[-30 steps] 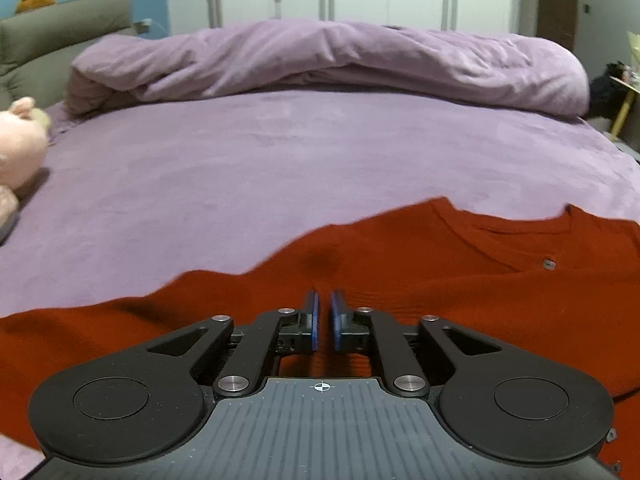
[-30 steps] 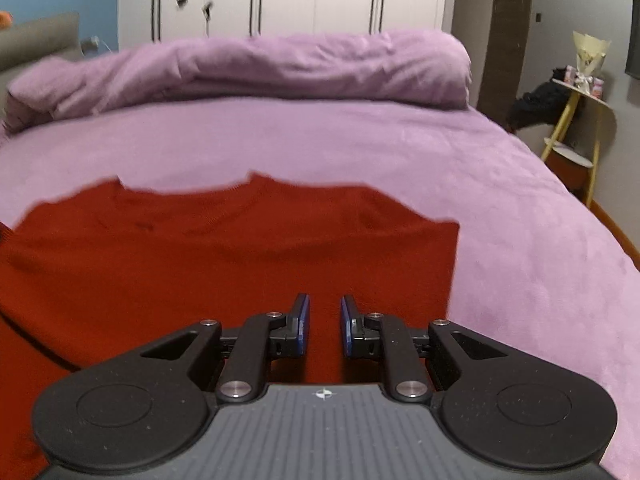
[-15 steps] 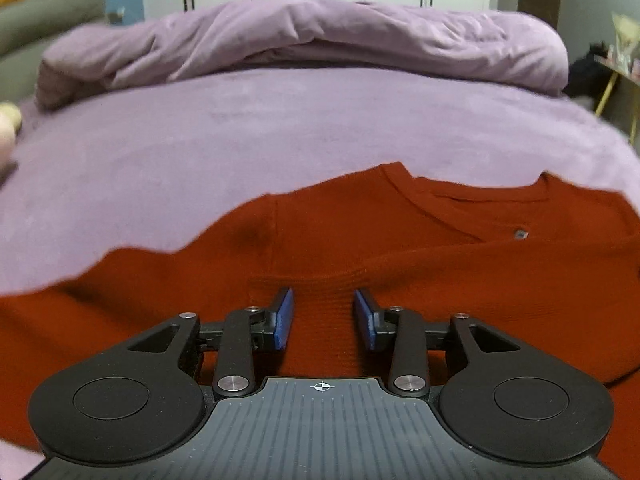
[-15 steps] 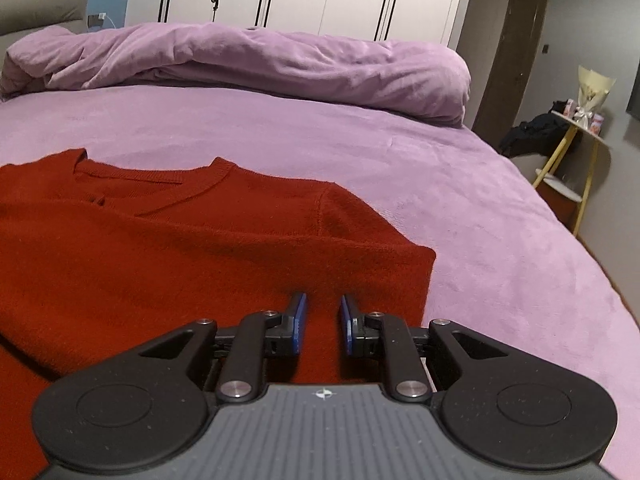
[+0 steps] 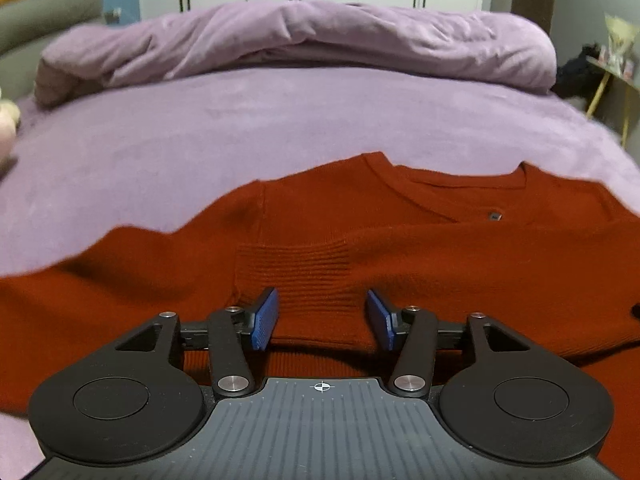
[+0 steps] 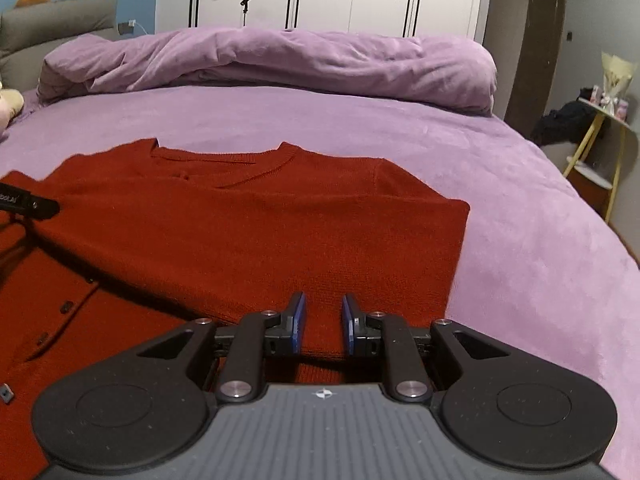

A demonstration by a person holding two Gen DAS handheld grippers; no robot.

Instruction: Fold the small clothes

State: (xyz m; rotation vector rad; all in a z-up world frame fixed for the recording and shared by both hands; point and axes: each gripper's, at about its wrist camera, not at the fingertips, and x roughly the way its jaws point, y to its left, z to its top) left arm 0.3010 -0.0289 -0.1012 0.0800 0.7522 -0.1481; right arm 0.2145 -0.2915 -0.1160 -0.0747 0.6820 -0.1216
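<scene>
A red knit cardigan (image 5: 440, 260) lies flat on the purple bed, neckline away from me. One sleeve is folded across its body, and the ribbed cuff (image 5: 296, 272) lies between the blue pads of my left gripper (image 5: 322, 316). Those jaws are opening and the pads stand clear of the cuff. In the right wrist view the cardigan (image 6: 240, 232) shows a straight folded right edge. My right gripper (image 6: 323, 324) sits at its near edge, jaws narrow, with red knit pinched between the pads. The tip of the left gripper (image 6: 24, 204) shows at the far left.
The purple bed sheet (image 5: 280, 120) stretches beyond the cardigan to a bunched purple duvet (image 5: 300, 40). A plush toy (image 5: 6, 128) lies at the left edge. A yellow-legged side table (image 6: 600, 136) stands off the bed's right side, with white wardrobes behind.
My left gripper went from shut to wide apart and let the cuff down on the cardigan's body. Both grippers shifted across the garment; the right one kept its narrow gap.
</scene>
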